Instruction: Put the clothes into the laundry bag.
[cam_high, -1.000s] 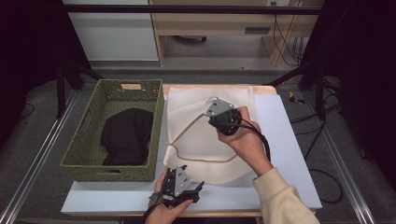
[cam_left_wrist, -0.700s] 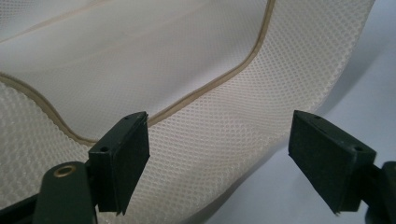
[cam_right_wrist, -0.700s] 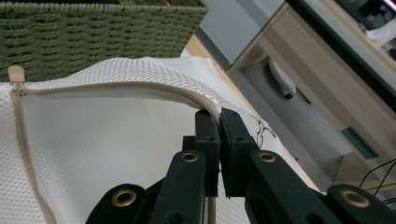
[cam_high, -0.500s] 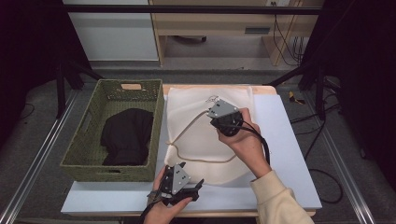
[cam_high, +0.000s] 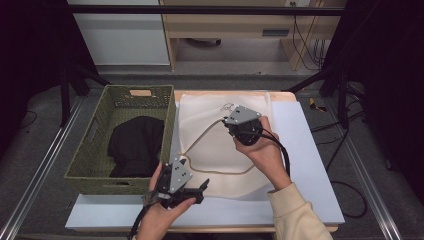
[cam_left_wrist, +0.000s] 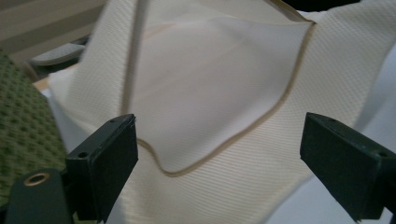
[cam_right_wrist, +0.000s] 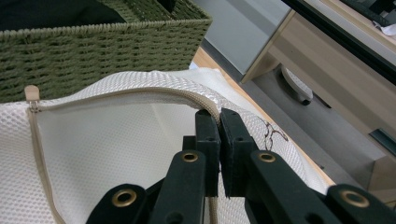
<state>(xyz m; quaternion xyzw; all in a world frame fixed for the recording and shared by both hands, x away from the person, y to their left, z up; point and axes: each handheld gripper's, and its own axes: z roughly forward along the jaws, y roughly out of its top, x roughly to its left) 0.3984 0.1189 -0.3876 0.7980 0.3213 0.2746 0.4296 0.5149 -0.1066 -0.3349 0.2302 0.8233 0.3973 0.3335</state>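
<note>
The right gripper (cam_right_wrist: 219, 140) had its jaws pressed together on the zippered edge of the cream mesh laundry bag (cam_high: 220, 145), pinching the upper lip and lifting it so the mouth gaped. The left gripper (cam_left_wrist: 219, 172) had just been opening its jaws; they stood spread with nothing pinched, the bag's tan-piped lower edge lying beyond and between them, untouched. The bag lay flat on the pale blue surface (cam_high: 310, 165), its fine honeycomb weave cream-white, a beige zipper curving along the opening with the pull tab at one end. Just beside it sat a green woven rectangular basket (cam_high: 95, 150) holding a crumpled black garment (cam_high: 135, 145).
</note>
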